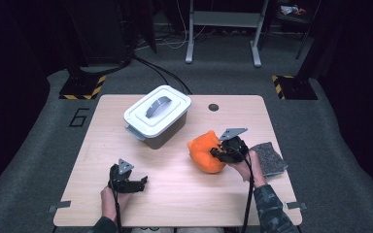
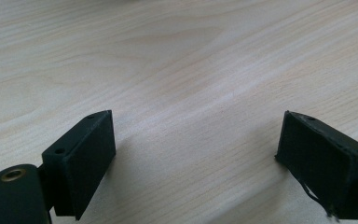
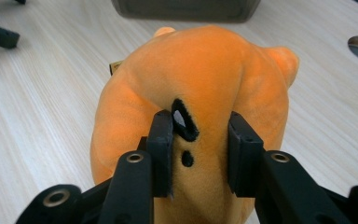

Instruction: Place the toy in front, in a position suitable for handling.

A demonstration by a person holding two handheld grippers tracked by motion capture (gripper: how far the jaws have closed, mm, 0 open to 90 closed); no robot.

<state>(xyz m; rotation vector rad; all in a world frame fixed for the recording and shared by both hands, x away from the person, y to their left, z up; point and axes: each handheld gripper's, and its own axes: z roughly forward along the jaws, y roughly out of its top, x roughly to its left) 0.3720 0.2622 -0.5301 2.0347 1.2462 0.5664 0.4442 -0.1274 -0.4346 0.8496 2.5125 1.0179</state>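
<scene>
An orange plush toy (image 1: 204,150) sits right of the table's middle. My right gripper (image 1: 217,153) is shut on it, and in the right gripper view both pads pinch a fold of the orange plush toy (image 3: 205,74) beside its black eye mark; the gripper (image 3: 200,154) holds it just over the wood. My left gripper (image 1: 138,183) rests near the front left of the table with its jaws wide apart. In the left gripper view this gripper (image 2: 193,158) has nothing but bare wood between its pads.
A grey bin with a white handled lid (image 1: 158,114) stands behind the toy, toward the back of the wooden table (image 1: 175,194). A grey scouring pad (image 1: 269,158) lies at the right edge. A round cable hole (image 1: 213,107) is at the back.
</scene>
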